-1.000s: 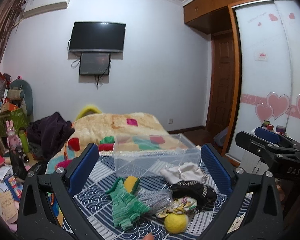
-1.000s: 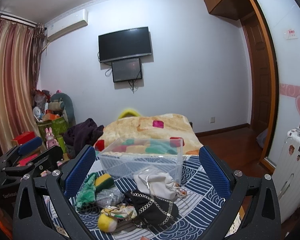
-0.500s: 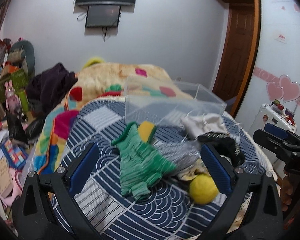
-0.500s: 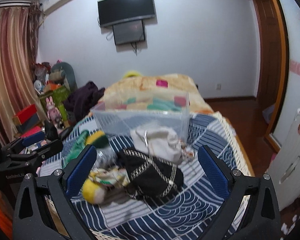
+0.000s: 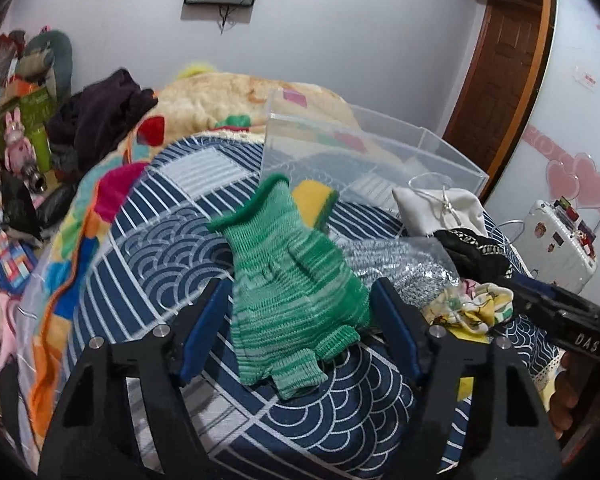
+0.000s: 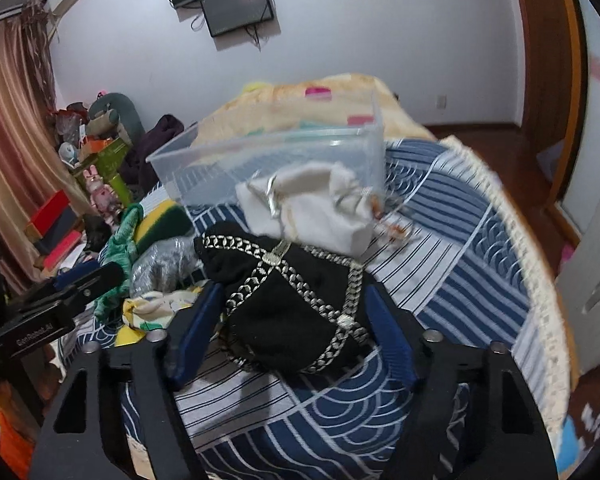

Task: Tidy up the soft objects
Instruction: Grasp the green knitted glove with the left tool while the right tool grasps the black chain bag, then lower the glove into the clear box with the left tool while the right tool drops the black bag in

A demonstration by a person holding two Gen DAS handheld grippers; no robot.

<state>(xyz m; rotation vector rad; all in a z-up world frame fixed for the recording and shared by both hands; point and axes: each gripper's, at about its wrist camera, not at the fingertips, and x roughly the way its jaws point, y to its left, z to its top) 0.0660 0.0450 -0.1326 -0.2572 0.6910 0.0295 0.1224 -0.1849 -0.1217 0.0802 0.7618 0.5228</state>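
Note:
A green knit glove (image 5: 292,288) lies on the blue patterned bedspread (image 5: 160,240). My left gripper (image 5: 300,308) is open, with a finger on each side of the glove. My right gripper (image 6: 292,320) is open around a black pouch with a silver chain (image 6: 288,300). A white drawstring pouch (image 6: 312,208), a yellow-green sponge (image 5: 314,200), a silver mesh item (image 5: 396,264) and a floral cloth (image 5: 476,304) lie close by. An empty clear plastic bin (image 5: 360,152) stands behind them; it also shows in the right wrist view (image 6: 268,152).
A beige blanket (image 5: 220,96) covers the far bed. Dark clothes (image 5: 100,116) and toys pile at the left. A white suitcase (image 5: 560,240) and a wooden door (image 5: 496,80) are at the right. The bedspread's fringed edge (image 6: 540,280) runs along the right.
Both grippers have dropped down and forward onto the pile. Their fingers have narrowed, the left around the green glove, the right around the black pouch.

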